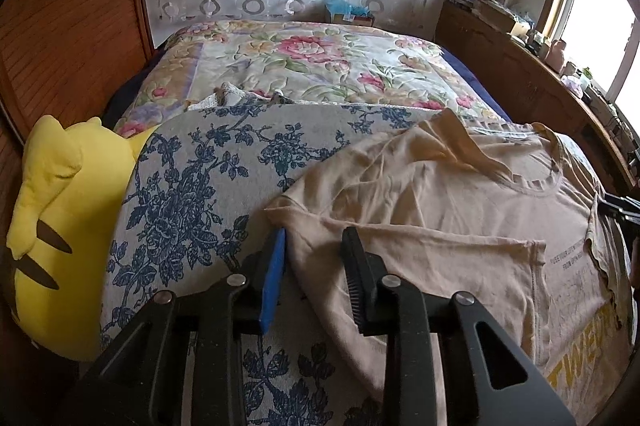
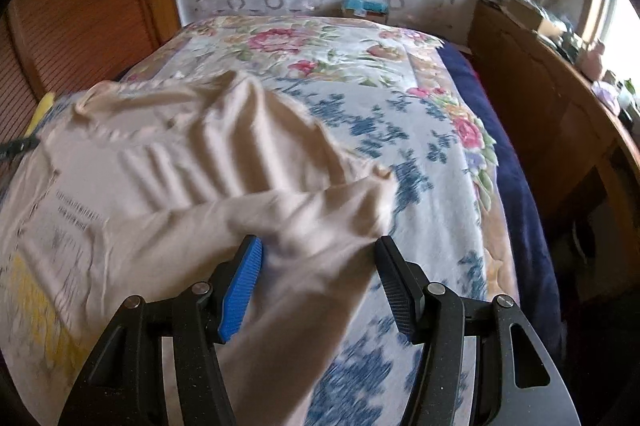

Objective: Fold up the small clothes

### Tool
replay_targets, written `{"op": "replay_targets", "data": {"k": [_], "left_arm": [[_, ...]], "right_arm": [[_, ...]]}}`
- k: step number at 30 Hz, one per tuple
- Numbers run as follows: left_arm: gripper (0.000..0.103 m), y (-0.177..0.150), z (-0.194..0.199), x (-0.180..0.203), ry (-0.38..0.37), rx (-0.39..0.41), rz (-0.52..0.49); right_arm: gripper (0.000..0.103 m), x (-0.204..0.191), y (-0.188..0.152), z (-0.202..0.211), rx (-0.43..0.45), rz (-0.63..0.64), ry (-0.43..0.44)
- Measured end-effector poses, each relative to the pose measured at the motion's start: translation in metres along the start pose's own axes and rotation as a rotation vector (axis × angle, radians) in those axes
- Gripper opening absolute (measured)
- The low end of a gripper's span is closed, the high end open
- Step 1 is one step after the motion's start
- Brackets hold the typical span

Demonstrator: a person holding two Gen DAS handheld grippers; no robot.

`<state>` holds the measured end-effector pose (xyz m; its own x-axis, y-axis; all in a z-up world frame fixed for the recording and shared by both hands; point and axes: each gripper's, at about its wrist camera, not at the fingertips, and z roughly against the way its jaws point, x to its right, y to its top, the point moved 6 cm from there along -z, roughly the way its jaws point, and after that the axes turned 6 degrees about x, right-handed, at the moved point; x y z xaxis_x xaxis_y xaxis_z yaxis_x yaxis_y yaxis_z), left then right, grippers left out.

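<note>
A beige T-shirt point(image 1: 460, 209) with yellow print lies front up on a blue-flowered white sheet point(image 1: 192, 181) on the bed. Its left side is folded in over the chest. My left gripper point(image 1: 316, 238) is open, its jaws either side of the shirt's left folded edge. In the right wrist view the shirt point(image 2: 168, 181) is blurred by motion and its right sleeve is bunched. My right gripper point(image 2: 318, 246) is open, with the sleeve cloth lying between its jaws. The right gripper's tip shows at the right edge of the left wrist view point(image 1: 620, 209).
A yellow plush toy point(image 1: 56, 226) lies at the bed's left edge. A floral quilt point(image 1: 312, 65) covers the far half of the bed. A wooden sideboard point(image 1: 532, 73) with clutter runs along the right, under a window. A wooden wall point(image 1: 72, 25) stands on the left.
</note>
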<state>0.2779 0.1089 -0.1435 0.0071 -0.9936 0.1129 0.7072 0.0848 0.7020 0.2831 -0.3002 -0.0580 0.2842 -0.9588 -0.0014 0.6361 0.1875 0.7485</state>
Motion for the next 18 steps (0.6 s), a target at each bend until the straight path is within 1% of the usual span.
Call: {"op": "replay_targets", "data": {"k": [1, 3, 4, 5, 6, 8, 11, 13, 15, 17, 18], "left_arm": [[0.029, 0.000, 0.000, 0.000, -0.002, -0.001, -0.004], [0.024, 0.000, -0.001, 0.002, -0.001, -0.007, -0.020], [0.019, 0.000, -0.001, 0.003, -0.004, -0.010, -0.020], [0.011, 0.000, 0.000, 0.003, -0.014, -0.014, -0.015], [0.008, -0.001, 0.000, 0.004, -0.025, -0.018, -0.010], [0.005, -0.002, 0.002, 0.006, -0.025, -0.015, -0.019], [0.005, -0.004, 0.017, 0.015, -0.043, 0.022, -0.037], [0.005, -0.004, 0.029, 0.020, -0.056, 0.049, -0.041], [0.005, -0.005, 0.045, 0.028, -0.075, 0.084, -0.053], [0.005, -0.009, 0.063, 0.035, -0.098, 0.121, -0.066], [0.005, -0.010, 0.071, 0.039, -0.105, 0.135, -0.071]], "right_arm": [[0.061, 0.003, 0.002, -0.003, -0.001, -0.017, 0.007], [0.061, 0.005, 0.007, -0.008, 0.001, -0.026, -0.003], [0.061, 0.006, 0.009, -0.010, 0.001, -0.028, -0.006], [0.061, 0.004, 0.009, -0.012, 0.001, -0.027, -0.010], [0.061, 0.003, 0.009, -0.013, 0.002, -0.026, -0.011], [0.057, 0.000, 0.009, -0.014, 0.006, -0.025, -0.007], [0.041, -0.009, 0.005, -0.011, 0.018, -0.003, 0.012], [0.015, -0.013, 0.002, -0.008, 0.023, 0.015, 0.038], [0.009, -0.019, 0.001, -0.003, 0.035, 0.037, 0.041], [0.008, -0.024, 0.004, 0.008, 0.074, 0.048, 0.060], [0.008, -0.027, 0.006, 0.016, 0.109, 0.052, 0.073]]}}
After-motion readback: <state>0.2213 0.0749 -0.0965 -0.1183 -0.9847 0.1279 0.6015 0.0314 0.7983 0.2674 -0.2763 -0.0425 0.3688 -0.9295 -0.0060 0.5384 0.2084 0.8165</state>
